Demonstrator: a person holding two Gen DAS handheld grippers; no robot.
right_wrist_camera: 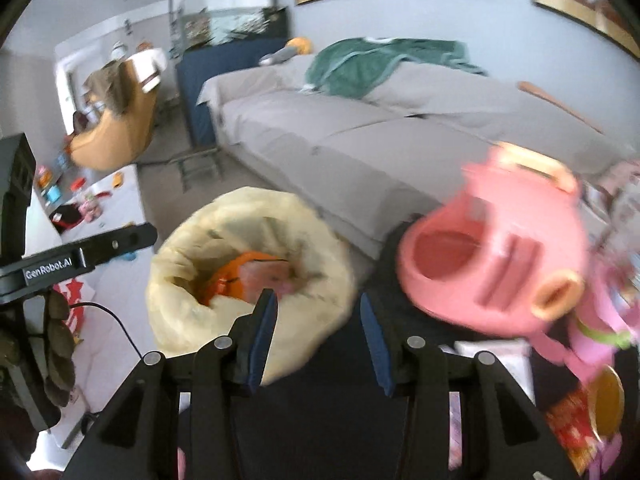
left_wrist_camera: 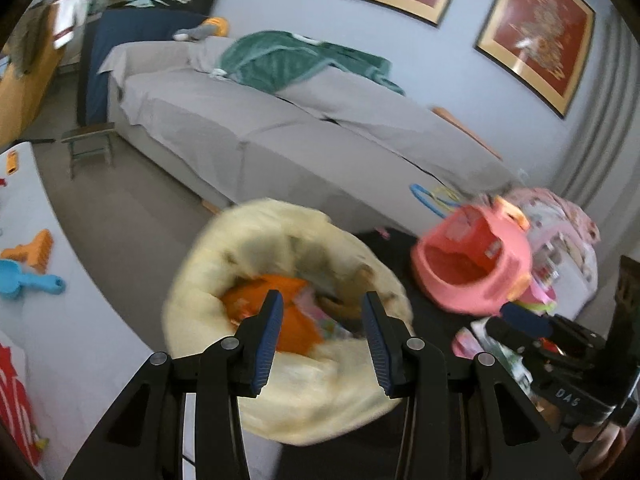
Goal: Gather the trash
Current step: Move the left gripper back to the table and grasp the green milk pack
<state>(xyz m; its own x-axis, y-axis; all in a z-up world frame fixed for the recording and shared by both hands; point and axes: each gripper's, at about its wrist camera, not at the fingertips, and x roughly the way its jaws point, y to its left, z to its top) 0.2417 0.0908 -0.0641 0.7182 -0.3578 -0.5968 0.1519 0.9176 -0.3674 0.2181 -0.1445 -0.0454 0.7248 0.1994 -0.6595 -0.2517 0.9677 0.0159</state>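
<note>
A pale yellow trash bag stands open in front of me, with an orange wrapper and other scraps inside. It also shows in the right wrist view, with the orange wrapper in it. My left gripper is open and empty, just over the bag's mouth. My right gripper is open and empty, at the bag's right rim over a dark surface. The right gripper's body shows at the right of the left wrist view.
A pink toy pot lies tipped to the right of the bag, also in the right wrist view. Pink toys and packets crowd the right. A grey sofa runs behind. A white table with toys lies left.
</note>
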